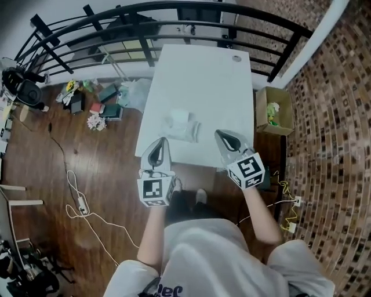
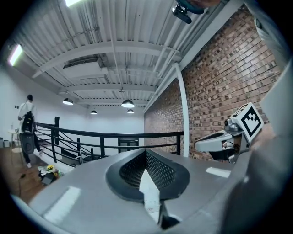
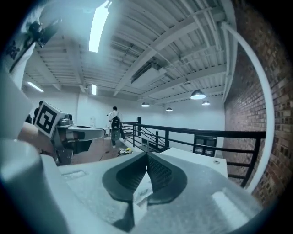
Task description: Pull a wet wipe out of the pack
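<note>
Grippers held one in each hand hang over the near end of a white bench (image 1: 200, 75). The pack of wet wipes (image 1: 182, 126) lies flat on the surface between them and a little farther out. The left gripper (image 1: 163, 141) points in over the bench's near left corner, close to the left edge. The right gripper (image 1: 220, 133) points in from the near right side, with bare bench between it and the right edge. Both stand apart from the pack and from each other.

The left gripper's fingers (image 2: 130, 172) are clenched tip to tip on nothing. The right gripper's fingers (image 3: 126, 176) are likewise pressed together and carry nothing.

Beyond the pack the bench runs on white to its far edge. A small round object (image 1: 236, 58) sits there by the far right corner, just short of a black railing (image 1: 174, 17) that curves around the platform. To the bench's right a cardboard box (image 1: 274, 110) stands in the narrow strip before a brick wall (image 1: 336, 116). To its left wood floor (image 1: 110, 174) opens wide, with a white cable (image 1: 78, 197) trailing across it and a heap of small clutter (image 1: 95, 101) near the railing. A person (image 2: 26, 116) shows far off at the left of the left gripper view.
</note>
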Demonstrator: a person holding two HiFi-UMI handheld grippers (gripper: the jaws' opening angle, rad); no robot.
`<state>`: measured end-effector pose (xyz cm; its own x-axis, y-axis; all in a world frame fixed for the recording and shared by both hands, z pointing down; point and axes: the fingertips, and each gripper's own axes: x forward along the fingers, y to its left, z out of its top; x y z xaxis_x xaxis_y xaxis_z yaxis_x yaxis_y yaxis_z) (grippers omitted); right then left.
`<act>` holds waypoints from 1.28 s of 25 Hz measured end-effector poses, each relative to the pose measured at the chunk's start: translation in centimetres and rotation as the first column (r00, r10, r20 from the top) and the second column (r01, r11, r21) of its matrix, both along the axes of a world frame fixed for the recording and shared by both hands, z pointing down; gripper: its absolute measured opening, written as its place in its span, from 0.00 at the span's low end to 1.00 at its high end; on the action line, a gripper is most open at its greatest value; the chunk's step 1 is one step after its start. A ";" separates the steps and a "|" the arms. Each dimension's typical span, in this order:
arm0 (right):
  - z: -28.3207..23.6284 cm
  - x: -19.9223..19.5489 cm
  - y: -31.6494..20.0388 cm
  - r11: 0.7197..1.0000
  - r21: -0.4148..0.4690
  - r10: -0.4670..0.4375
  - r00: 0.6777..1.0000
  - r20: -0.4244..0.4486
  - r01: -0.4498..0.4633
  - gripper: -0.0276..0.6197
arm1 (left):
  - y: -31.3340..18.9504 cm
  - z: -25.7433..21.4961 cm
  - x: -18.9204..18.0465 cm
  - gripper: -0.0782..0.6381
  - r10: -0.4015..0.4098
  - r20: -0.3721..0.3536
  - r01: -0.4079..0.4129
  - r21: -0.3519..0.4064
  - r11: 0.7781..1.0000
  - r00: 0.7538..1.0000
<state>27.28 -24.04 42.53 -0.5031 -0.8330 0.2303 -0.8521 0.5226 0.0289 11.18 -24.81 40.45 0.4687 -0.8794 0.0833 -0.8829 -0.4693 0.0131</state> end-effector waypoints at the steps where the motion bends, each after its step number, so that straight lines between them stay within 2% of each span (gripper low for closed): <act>1: 0.2 0.5 -1.0 0.999 -0.011 -0.042 0.999 -0.017 0.042 0.03 | -0.5 0.5 -0.4 0.12 0.004 0.005 -0.004 -0.011 1.000 1.000; 3: 0.6 1.1 -3.5 0.990 -0.044 -0.138 0.989 -0.058 0.136 0.03 | -2.0 1.6 -1.0 0.12 0.013 0.008 -0.013 -0.039 0.999 1.000; 5: 1.2 1.1 -6.0 0.966 -0.090 -0.253 0.961 -0.112 0.244 0.03 | -3.4 2.7 -1.3 0.12 0.024 0.007 -0.023 -0.067 0.997 1.000; 7: 2.4 0.4 -7.9 0.921 -0.153 -0.381 0.908 -0.177 0.357 0.03 | -4.3 4.0 -1.4 0.12 0.031 0.006 -0.031 -0.097 0.995 0.999; 9: 4.3 -1.1 -9.3 0.855 -0.232 -0.511 0.831 -0.219 0.464 0.10 | -4.8 5.4 -1.4 0.12 0.035 0.000 -0.034 -0.131 0.991 0.999; 10: 5.2 -2.1 -9.9 0.814 -0.273 -0.572 0.789 -0.224 0.512 0.14 | -5.1 6.1 -1.5 0.12 0.034 -0.002 -0.034 -0.148 0.988 0.999; 12: 7.1 -4.3 -10.7 0.721 -0.348 -0.682 0.702 -0.207 0.599 0.16 | -5.8 7.3 -1.7 0.12 0.034 -0.002 -0.034 -0.174 0.984 0.999; 13: 8.1 -5.4 -11.0 0.666 -0.387 -0.734 0.653 -0.187 0.638 0.17 | -6.2 7.8 -1.7 0.12 0.035 -0.001 -0.035 -0.179 0.983 0.999; 16: 11.1 -8.8 -11.0 0.471 -0.517 -0.859 0.505 -0.084 0.715 0.17 | -7.5 8.5 -2.0 0.12 0.048 -0.005 -0.048 -0.192 0.980 0.999; 18: 13.1 -10.9 -11.0 0.362 -0.591 -0.899 0.438 -0.017 0.721 0.17 | -8.2 9.1 -2.6 0.12 0.047 -0.015 -0.049 -0.207 0.977 0.999; 22: 17.2 -13.3 -10.6 0.188 -0.711 -0.941 0.332 0.068 0.678 0.18 | -9.0 10.4 -3.6 0.12 0.042 -0.018 -0.045 -0.223 0.974 0.999; 24: 18.7 -13.8 -10.3 0.113 -0.752 -0.951 0.291 0.109 0.650 0.22 | -9.3 11.0 -3.8 0.12 0.045 -0.023 -0.049 -0.228 0.973 0.999; 26: 19.6 -14.2 -9.9 0.056 -0.773 -0.951 0.270 0.152 0.633 0.24 | -9.5 11.4 -3.8 0.12 0.053 -0.031 -0.059 -0.237 0.970 0.998; 29: 20.4 -14.9 -9.6 -0.001 -0.791 -0.946 0.256 0.198 0.611 0.25 | -9.6 11.7 -3.9 0.12 0.062 -0.046 -0.072 -0.249 0.966 0.997; 32: 20.9 -15.3 -9.4 -0.034 -0.810 -0.945 0.244 0.216 0.585 0.26 | -9.8 12.0 -4.2 0.12 0.065 -0.060 -0.078 -0.259 0.963 0.996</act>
<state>11.98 -33.46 63.45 -0.4321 0.5785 0.6919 0.1203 0.7973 -0.5915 7.02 -34.63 52.44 0.5393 -0.7943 0.2798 -0.8421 -0.5058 0.1870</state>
